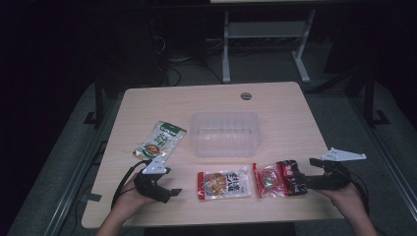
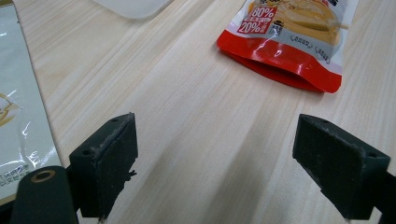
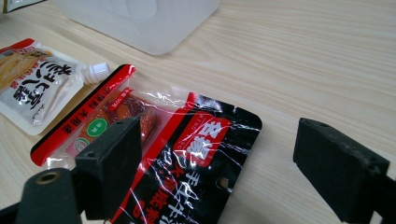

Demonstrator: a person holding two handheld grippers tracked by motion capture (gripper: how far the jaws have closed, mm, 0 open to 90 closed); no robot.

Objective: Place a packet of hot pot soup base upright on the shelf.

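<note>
The right gripper (image 3: 217, 172) has its jaws wide apart, with nothing pinched. Just under them lies a black and red snack packet (image 3: 196, 163), flat on the table (image 3: 327, 60). The left gripper (image 2: 217, 168) is wide apart too, over bare wood, with nothing between its jaws. A red pouch with a white spout (image 2: 289, 42) lies a little ahead of it. A green and white packet (image 1: 161, 139) lies off to its side (near the left hand). Behind them all sits a clear plastic box (image 1: 225, 132), and nothing is in it. So I think the packing has not begun: every packet is on the table, and all of them are left to go in.
</note>
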